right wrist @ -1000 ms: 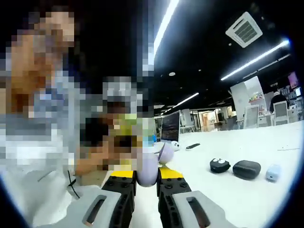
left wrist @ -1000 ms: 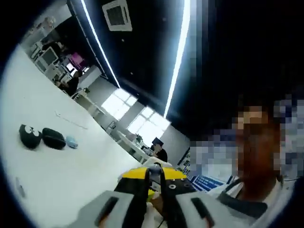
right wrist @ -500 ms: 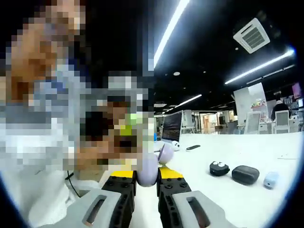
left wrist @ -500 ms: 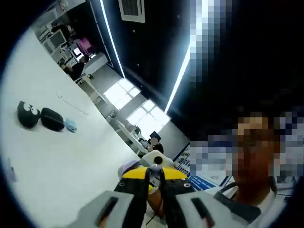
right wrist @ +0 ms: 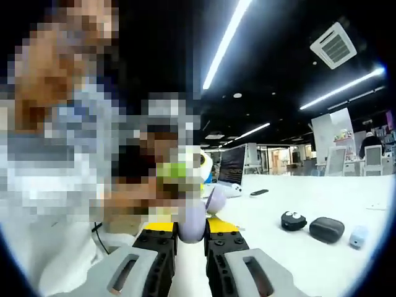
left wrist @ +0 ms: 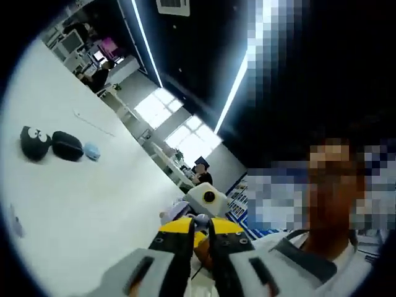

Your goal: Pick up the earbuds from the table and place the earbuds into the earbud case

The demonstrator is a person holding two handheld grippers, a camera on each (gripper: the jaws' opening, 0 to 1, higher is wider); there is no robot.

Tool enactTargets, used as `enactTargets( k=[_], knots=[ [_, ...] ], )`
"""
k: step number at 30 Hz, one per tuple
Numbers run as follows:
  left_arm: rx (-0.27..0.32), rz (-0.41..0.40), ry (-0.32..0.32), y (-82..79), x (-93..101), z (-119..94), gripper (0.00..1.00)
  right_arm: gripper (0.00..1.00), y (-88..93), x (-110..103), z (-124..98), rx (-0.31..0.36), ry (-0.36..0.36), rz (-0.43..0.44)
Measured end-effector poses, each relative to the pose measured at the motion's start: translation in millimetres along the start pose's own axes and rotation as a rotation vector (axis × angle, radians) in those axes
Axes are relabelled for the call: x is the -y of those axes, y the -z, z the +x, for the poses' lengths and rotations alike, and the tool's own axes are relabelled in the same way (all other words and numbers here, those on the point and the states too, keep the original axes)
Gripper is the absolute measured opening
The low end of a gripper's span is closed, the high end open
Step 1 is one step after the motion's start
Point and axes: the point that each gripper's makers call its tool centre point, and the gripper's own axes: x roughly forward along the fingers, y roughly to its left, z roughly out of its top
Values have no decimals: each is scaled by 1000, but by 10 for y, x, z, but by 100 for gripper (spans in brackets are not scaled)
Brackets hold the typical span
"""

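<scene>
Lilac case in the right claw (right wrist: 191,238), both claws lifted clear of the white bench (right wrist: 297,260).

The right claw is closed on the lilac earbud case (right wrist: 193,219), its lid (right wrist: 216,198) seemingly hinged open at the far side. The left claw (left wrist: 197,230) has its jaws nearly together with something small and pale between the tips, probably an earbud, though the view is too poor to be sure. Over the last second the left claw's camera box has drawn closer in the right gripper view, so the two claws seem to be converging, which suggests insertion is near. Far off on the bench lie a black googly-eyed pouch (right wrist: 292,221), a dark case (right wrist: 326,229) and a small blue case (right wrist: 358,236).
</scene>
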Motion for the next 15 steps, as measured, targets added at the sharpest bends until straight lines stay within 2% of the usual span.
enactTargets(
  k=[4, 15],
  knots=[
    [-20, -2, 1, 41, 8, -81, 12, 16, -12, -23, 4, 2, -9, -10],
    [-10, 5, -16, 2, -9, -98, 12, 15, -49, -46, -12, 16, -18, -23]
  ],
)
